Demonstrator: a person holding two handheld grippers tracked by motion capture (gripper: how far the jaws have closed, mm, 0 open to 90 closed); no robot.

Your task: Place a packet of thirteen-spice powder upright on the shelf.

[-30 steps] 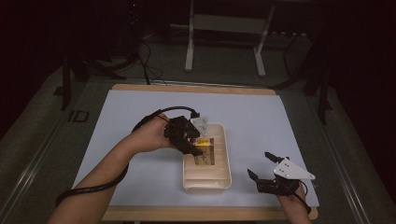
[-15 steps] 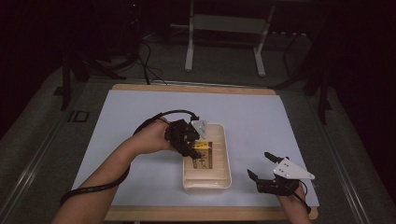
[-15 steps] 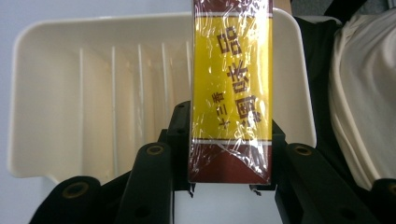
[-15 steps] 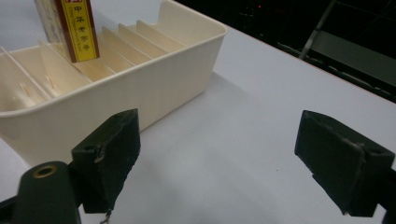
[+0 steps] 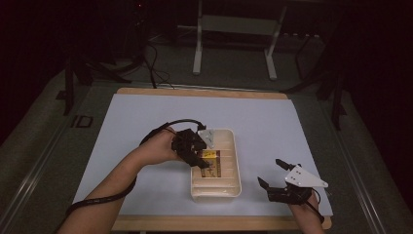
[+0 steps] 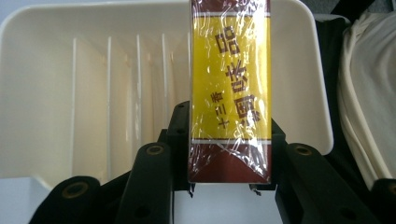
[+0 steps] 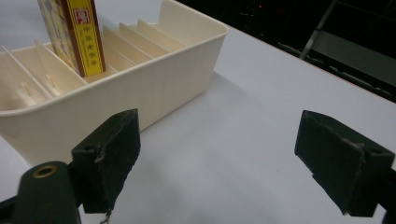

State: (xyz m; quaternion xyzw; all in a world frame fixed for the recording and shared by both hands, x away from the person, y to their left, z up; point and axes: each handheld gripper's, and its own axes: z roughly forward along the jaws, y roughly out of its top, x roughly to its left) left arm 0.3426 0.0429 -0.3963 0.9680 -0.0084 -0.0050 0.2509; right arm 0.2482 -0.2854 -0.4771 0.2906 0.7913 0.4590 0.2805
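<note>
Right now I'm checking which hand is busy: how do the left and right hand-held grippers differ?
The left hand-held gripper is shut on the yellow and maroon wrapped box; the right hand-held gripper stands open with nothing between its jaws. The left one reaches into the cream divided tray, the right one sits beside it over the white table cover. Both have black jaws and a grey three-cornered plate.

light: dim, dark surround | glare: wrapped box | focus: soft
</note>
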